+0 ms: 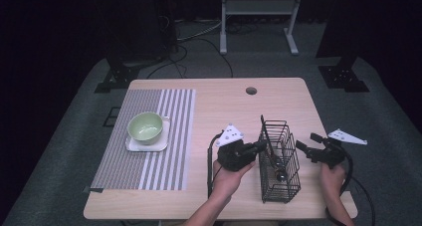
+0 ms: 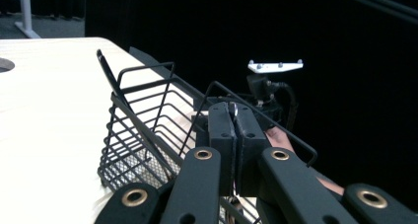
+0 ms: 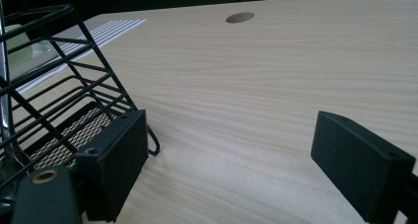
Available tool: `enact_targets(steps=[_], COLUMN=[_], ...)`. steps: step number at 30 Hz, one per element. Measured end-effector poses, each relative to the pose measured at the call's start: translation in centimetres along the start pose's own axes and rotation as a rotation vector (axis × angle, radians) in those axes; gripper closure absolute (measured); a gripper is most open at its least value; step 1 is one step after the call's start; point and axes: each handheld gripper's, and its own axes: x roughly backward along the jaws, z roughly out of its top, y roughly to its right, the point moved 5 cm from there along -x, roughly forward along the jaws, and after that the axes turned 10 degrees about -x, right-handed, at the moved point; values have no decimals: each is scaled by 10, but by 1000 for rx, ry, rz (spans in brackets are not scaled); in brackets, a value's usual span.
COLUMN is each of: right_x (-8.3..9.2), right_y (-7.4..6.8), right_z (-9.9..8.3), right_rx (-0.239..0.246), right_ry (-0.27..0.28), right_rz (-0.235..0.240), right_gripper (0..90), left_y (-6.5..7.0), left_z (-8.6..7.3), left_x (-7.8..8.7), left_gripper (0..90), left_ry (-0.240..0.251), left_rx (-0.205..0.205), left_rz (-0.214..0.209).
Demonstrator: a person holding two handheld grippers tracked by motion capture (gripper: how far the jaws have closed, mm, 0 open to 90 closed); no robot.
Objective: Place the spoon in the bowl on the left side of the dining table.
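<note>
A black wire basket (image 1: 286, 186) stands on the wooden table (image 1: 224, 106) between my two grippers. A metal utensil (image 1: 280, 175) leans inside it, its rounded end low in the basket. My left gripper (image 1: 261, 146) reaches over the basket's left rim; in the left gripper view, my left gripper (image 2: 235, 130) has its pads pressed together on the thin silver handle (image 2: 233, 107). My right gripper (image 1: 308, 147) is just right of the basket, open. In the right gripper view, that gripper (image 3: 236, 165) holds nothing, its left pad (image 3: 118, 160) close beside the basket (image 3: 59, 100).
A green bowl (image 1: 145, 126) rests on a white square plate (image 1: 161, 145) on a striped placemat (image 1: 169, 161) at the table's left. A cable hole (image 1: 251, 90) is near the far edge. A white stand (image 1: 259, 7) and dark frames are on the floor behind.
</note>
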Motion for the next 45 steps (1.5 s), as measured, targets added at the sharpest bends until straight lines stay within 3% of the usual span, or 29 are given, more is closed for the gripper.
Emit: enact_targets(steps=[9, 19, 33, 37, 42, 45], right_x=[0, 0, -1, -1, -1, -1], right_y=[0, 0, 0, 0, 0, 0], right_z=[0, 0, 0, 0, 0, 0], right_rx=[0, 2, 4, 3, 2, -1], right_ry=[0, -1, -3, -3, -4, -3], right_rz=[0, 0, -5, -6, -6, -6], right_gripper=[132, 132, 132, 132, 132, 132], left_y=[-2, -2, -10, -12, -14, -15], left_z=[10, 19, 27, 29, 30, 32], left_x=[2, 4, 13, 16, 18, 22], left_gripper=[892, 891, 891, 890, 890, 890], left_ry=[34, 47, 92, 114, 118, 134], left_rx=[38, 37, 88, 125, 121, 138], left_rz=[-8, -1, -4, -17, -9, -19])
